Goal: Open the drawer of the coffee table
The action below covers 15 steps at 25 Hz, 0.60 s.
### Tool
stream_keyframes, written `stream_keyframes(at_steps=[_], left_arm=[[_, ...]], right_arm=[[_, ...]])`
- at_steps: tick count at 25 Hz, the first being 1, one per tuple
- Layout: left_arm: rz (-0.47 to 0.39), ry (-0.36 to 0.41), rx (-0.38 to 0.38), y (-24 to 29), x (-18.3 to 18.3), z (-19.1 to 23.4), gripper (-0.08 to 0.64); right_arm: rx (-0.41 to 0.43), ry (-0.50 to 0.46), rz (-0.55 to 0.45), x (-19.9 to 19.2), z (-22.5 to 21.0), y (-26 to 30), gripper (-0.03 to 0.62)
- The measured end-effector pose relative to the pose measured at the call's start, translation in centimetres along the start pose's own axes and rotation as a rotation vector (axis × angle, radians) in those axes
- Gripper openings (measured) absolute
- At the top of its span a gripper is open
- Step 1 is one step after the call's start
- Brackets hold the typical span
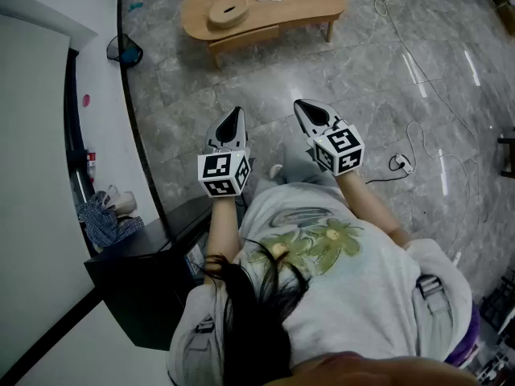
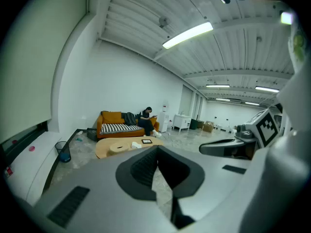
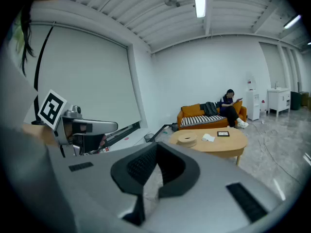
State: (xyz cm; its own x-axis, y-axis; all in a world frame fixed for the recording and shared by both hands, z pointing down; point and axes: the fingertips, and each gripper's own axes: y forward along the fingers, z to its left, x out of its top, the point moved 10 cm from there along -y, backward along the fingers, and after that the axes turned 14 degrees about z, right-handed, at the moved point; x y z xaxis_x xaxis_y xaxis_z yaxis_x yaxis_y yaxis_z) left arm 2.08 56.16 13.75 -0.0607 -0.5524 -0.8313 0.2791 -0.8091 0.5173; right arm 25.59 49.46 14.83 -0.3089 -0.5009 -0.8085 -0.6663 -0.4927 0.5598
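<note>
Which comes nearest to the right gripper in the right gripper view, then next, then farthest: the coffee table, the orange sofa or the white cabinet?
1. Coffee table, just ahead of the right gripper, slightly right.
2. Orange sofa, behind it, farther back.
3. White cabinet, far right, deepest in the room.

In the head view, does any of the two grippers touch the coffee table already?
No, the left gripper and the right gripper both hang well short of the coffee table, with bare floor between.

No legible text or labels.
</note>
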Motion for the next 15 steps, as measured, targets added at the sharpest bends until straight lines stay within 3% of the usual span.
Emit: stream_keyframes(at_steps=[15], left_arm=[[0.054, -0.017, 0.023, 5.5, 2.1, 5.5, 0.017]], right_arm=[[-0.009, -0.002, 0.011, 2.5, -4.6, 6.3, 0.008]])
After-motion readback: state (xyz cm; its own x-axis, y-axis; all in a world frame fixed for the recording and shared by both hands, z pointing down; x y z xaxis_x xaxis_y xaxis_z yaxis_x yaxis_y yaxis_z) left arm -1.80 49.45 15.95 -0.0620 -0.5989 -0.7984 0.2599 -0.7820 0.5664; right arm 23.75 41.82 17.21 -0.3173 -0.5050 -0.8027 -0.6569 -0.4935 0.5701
